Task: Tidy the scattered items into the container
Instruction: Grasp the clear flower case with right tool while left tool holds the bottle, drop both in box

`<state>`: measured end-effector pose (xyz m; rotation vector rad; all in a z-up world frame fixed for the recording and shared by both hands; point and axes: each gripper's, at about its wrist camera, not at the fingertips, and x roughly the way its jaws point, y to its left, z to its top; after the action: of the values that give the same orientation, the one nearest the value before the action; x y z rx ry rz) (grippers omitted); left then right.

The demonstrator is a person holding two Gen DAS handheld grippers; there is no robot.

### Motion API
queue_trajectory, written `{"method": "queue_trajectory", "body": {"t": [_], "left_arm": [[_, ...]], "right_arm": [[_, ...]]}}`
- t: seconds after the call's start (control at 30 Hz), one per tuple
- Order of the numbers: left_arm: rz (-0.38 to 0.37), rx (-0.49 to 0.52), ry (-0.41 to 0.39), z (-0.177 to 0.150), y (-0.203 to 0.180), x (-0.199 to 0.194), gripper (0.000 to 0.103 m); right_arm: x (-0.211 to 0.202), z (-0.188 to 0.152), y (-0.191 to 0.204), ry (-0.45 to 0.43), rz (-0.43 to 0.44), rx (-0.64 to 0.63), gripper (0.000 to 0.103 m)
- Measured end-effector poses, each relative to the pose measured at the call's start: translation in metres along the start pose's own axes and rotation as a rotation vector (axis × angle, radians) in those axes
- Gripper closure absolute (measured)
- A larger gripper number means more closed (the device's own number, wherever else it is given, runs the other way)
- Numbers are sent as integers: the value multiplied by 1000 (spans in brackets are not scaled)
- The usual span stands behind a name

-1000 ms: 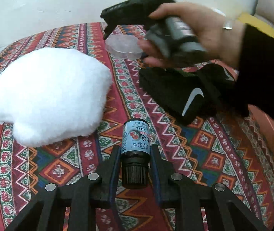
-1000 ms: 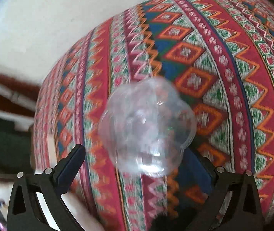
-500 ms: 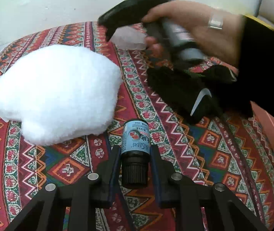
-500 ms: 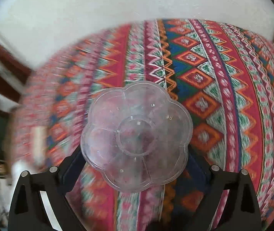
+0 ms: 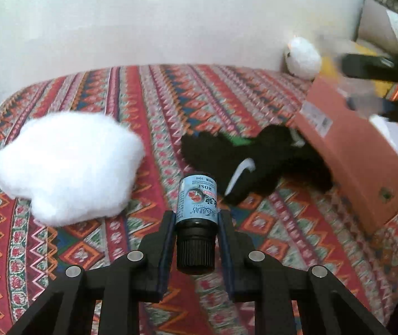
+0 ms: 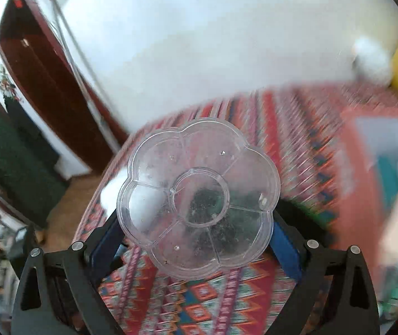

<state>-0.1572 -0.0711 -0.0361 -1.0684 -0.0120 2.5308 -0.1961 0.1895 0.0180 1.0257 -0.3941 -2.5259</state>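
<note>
My left gripper (image 5: 197,215) is shut on a small dark bottle (image 5: 197,195) with a blue "ROSE" label and a black ribbed cap, held just above the patterned bedspread (image 5: 148,106). In the right wrist view my right gripper (image 6: 196,231) is shut on a clear flower-shaped dish (image 6: 199,198), lifted in the air. The left wrist view shows the right gripper (image 5: 372,89) blurred at the far right, over the open orange cardboard box (image 5: 352,150). A white cotton wad (image 5: 67,164) lies left of the bottle. A black sock (image 5: 254,164) with a white swoosh lies against the box.
A small white ball (image 5: 302,57) and something yellow (image 5: 327,69) sit by the white wall at the back right. The bedspread's edge drops off at the left, with a dark wooden door (image 6: 45,78) and floor beyond. The box (image 6: 366,153) is blurred at the right.
The right gripper closed on the clear dish, lifted it off the bedspread and carried it right, over the orange box. The left gripper kept hold of the bottle.
</note>
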Motion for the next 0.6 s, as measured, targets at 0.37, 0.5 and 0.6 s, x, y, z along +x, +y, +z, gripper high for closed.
{"method": "queue_trajectory", "body": {"t": [0.37, 0.5, 0.6], "left_arm": [[-107, 78, -169, 78, -114, -40, 79], [-205, 150, -200, 113, -179, -39, 79], [-273, 211, -202, 133, -234, -31, 79]], "right_arm": [[-170, 11, -50, -342, -127, 39, 6], [-228, 16, -71, -455, -166, 65, 6], [-271, 19, -87, -539, -196, 85, 6]]}}
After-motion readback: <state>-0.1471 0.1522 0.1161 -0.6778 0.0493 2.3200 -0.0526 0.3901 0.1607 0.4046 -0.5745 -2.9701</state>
